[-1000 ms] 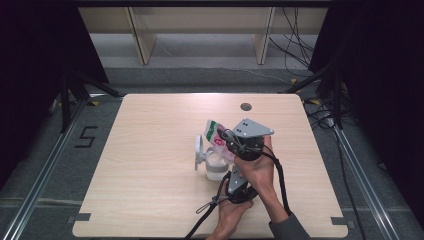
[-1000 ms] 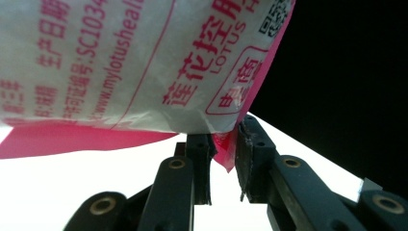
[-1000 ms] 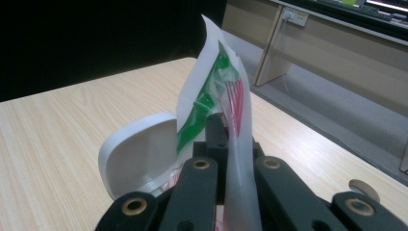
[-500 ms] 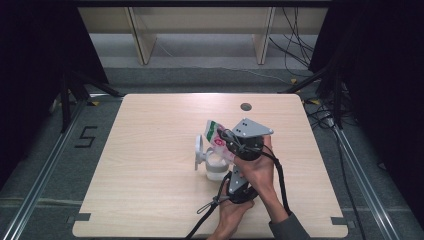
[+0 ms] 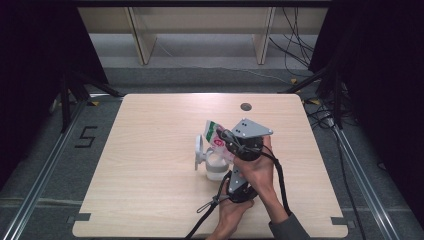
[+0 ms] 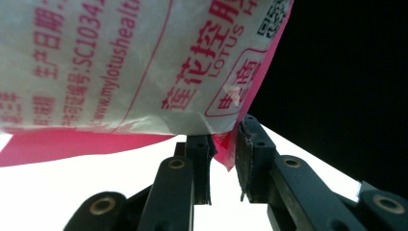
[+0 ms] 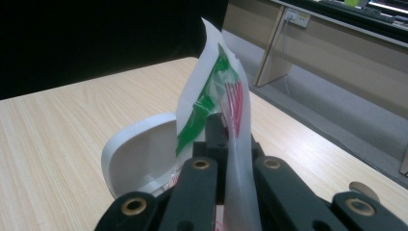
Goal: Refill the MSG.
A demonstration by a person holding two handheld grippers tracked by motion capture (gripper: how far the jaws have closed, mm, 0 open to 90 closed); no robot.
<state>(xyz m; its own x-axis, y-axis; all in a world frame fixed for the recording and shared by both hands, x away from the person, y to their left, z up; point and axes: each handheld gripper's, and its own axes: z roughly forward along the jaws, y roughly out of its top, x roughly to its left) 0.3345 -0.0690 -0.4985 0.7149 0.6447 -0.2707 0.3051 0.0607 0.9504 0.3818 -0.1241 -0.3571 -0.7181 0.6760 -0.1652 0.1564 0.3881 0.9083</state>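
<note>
While the right gripper point(image 5: 227, 140) has its black jaws pinched tight on the top edge of a white plastic packet with pink and green print point(image 5: 216, 136), the left gripper point(image 6: 223, 159) clamps a lower corner of that same packet, so it's held from both ends. In the right gripper view the packet point(image 7: 219, 96) stands on edge between the jaws. Right under it sits a small white plastic jar point(image 5: 214, 167) with its round flip lid point(image 5: 199, 151) hanging open to the left. All of this is around the middle of the light wooden table point(image 5: 150, 150), a bit toward the person's side.
</note>
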